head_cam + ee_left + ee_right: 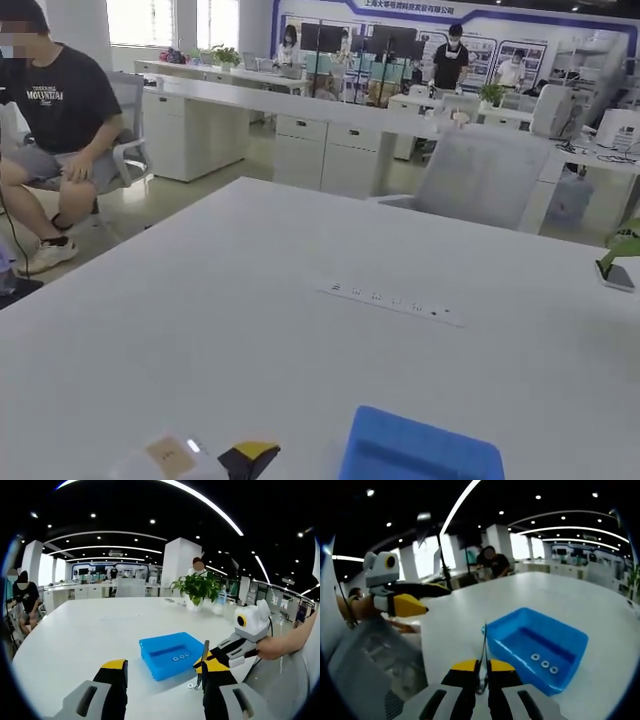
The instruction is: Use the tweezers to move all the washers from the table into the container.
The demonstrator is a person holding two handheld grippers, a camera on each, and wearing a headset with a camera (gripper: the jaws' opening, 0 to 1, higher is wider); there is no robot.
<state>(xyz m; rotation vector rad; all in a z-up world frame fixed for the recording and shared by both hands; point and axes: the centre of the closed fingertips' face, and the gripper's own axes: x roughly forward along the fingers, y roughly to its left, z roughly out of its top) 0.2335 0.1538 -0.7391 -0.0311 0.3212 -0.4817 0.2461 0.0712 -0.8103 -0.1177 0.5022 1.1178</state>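
A blue container [172,652] sits on the white table [85,635] and holds three washers [180,656]. One more washer [190,685] lies on the table just in front of the container's near corner. My right gripper [482,667] is shut on thin dark tweezers [484,642], which point up past the container [537,647] and its three washers [544,663]. In the left gripper view the tweezers [204,660] hang with their tips close beside the loose washer. My left gripper [165,672] is open and holds nothing. A gripper tip [248,460] shows left of the container [420,450].
A potted plant [197,587] stands on the far side of the table. A socket strip [392,300] is set into the table's middle. A person [55,130] sits at the left, beyond the table edge, and a chair [480,175] stands at the far side.
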